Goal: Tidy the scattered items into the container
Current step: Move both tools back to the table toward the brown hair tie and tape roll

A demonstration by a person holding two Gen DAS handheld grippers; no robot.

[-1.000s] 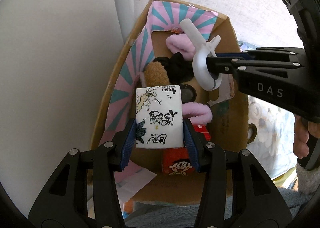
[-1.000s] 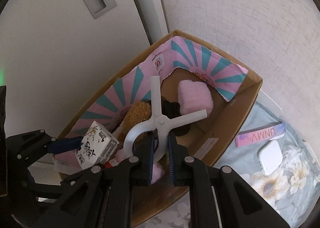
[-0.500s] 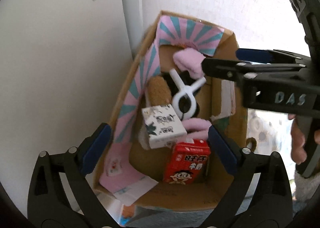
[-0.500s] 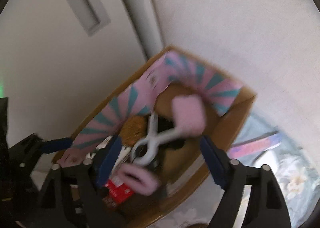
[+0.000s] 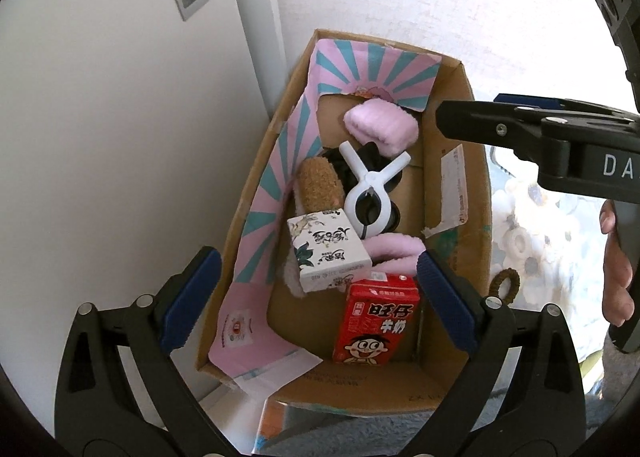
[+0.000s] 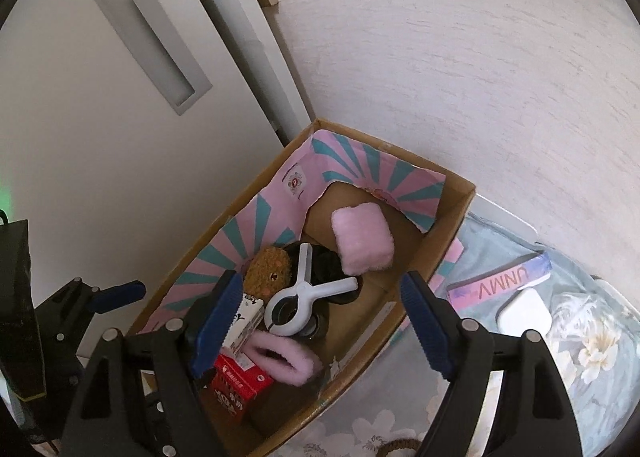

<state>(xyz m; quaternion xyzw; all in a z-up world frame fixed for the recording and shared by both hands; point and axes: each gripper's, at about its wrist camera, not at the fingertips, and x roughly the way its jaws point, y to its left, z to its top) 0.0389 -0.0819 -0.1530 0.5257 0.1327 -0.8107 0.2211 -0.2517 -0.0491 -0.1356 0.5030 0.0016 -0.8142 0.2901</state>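
Both tongs released | left tongs (image 5: 318, 299), right tongs (image 6: 318, 325) above box (image 5: 476, 193) | clip (image 5: 370, 193) inside

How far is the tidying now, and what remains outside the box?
Done: the white clamp, tissue pack and red milk carton lie inside the cardboard box. In hand: nothing; left gripper and right gripper are open and empty. Left: a brown hair tie, a pink strip and a white case on the floral cloth.
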